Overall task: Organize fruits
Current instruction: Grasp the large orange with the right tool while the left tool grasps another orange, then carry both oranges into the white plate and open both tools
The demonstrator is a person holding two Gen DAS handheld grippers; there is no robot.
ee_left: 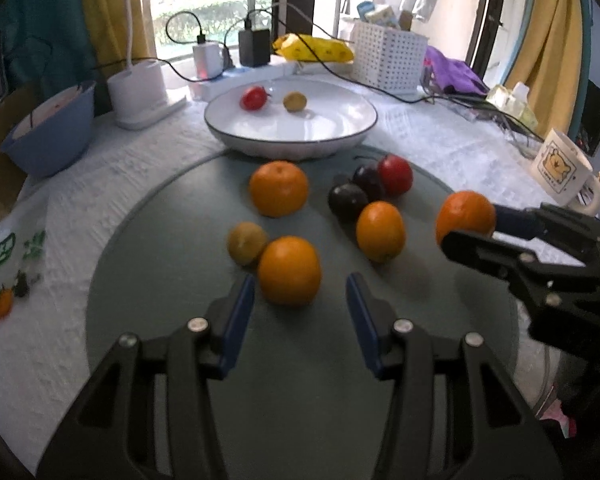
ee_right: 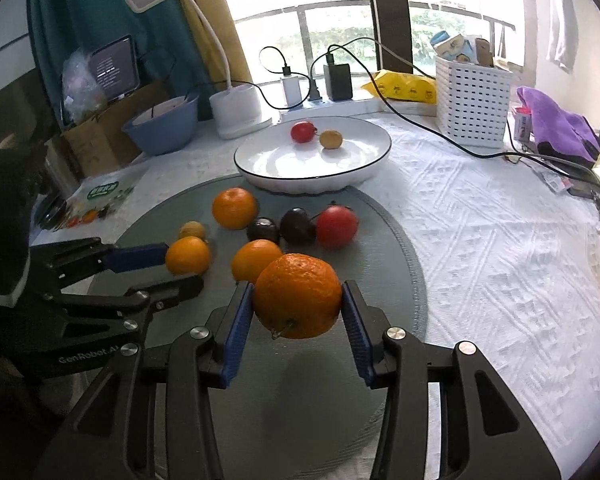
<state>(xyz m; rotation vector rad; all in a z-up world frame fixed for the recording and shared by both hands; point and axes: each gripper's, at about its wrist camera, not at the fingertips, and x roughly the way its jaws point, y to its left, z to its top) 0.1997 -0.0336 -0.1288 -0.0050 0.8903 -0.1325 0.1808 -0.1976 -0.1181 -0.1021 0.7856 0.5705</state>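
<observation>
Orange and round, a stemmed fruit (ee_right: pixel 298 296) sat pinched between the blue pads of my right gripper (ee_right: pixel 298 304), lifted above the grey round mat (ee_right: pixel 380 208). My left gripper (ee_left: pixel 300 300) hung with its jaws parted, gripping nothing, a second round orange (ee_left: pixel 289 270) lying just ahead on the mat. Beyond stood the white rimmed plate (ee_left: pixel 340 128).

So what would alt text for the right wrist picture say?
Two blue-padded fingers of the right gripper clamp a round orange fruit above a round grey mat. Beyond it sits a white plate holding two small fruits.
</observation>
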